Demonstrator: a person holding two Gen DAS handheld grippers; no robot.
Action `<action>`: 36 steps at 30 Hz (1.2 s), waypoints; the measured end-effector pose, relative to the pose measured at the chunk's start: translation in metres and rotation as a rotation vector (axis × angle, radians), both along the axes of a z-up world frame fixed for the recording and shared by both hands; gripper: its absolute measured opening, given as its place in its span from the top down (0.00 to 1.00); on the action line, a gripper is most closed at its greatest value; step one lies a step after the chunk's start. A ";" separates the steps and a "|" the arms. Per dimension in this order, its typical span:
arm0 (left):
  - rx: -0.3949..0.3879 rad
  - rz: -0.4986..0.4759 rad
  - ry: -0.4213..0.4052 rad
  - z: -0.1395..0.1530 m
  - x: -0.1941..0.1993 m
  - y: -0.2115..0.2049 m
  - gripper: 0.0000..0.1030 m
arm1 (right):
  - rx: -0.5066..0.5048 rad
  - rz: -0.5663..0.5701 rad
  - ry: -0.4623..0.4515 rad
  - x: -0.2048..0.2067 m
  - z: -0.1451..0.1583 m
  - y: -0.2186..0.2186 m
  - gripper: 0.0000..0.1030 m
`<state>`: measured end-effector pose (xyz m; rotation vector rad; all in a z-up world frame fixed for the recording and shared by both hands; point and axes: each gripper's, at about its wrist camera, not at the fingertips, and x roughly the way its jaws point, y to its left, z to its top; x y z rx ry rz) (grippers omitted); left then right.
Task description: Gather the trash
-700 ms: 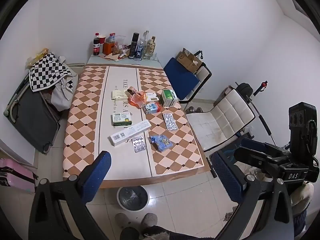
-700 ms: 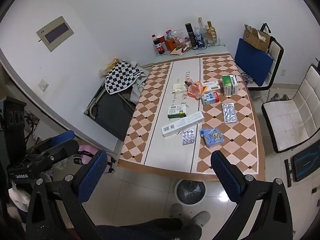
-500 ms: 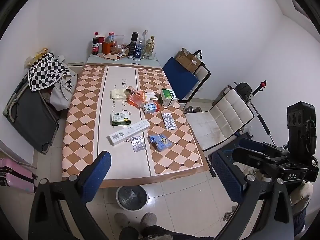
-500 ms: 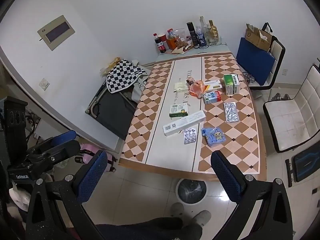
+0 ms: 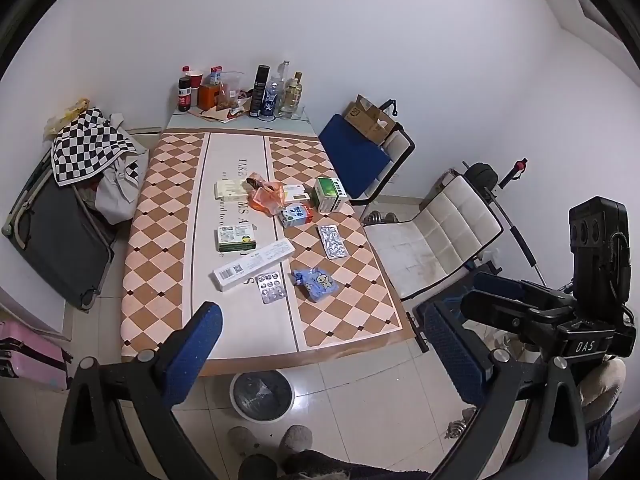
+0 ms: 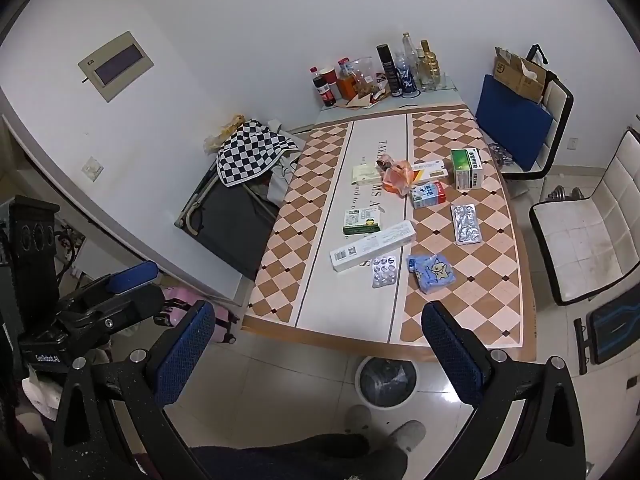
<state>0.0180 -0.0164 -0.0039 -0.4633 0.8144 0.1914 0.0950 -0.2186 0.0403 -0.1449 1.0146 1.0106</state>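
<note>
Trash lies on the checkered table [image 5: 168, 240]: a long white box [image 5: 253, 264], a pill blister [image 5: 271, 287], a blue wrapper [image 5: 315, 283], a silver blister [image 5: 333, 241], a green box [image 5: 236, 239], a milk carton [image 5: 296, 215], an orange bag [image 5: 265, 200] and a green-white box [image 5: 329, 194]. A lined bin [image 5: 262, 395] stands on the floor under the near edge. My left gripper [image 5: 320, 344] is open and empty, high above the near edge. My right gripper [image 6: 316, 344] is open and empty; the bin [image 6: 386, 381] and the long box [image 6: 372, 246] show ahead of it.
Bottles [image 5: 260, 92] stand at the table's far end. A blue chair with a cardboard box [image 5: 370, 124] and a white chair [image 5: 436, 236] stand to the right. A folded bed with checkered cloth [image 5: 90, 146] and a pink suitcase [image 5: 28, 360] are on the left.
Both grippers have drawn back and up a little, so the table looks slightly smaller and farther. Both stay open and empty.
</note>
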 end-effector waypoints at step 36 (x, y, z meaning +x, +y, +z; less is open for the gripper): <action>0.000 -0.011 -0.010 0.012 -0.008 0.000 0.00 | 0.008 0.003 0.006 0.001 0.002 -0.002 0.00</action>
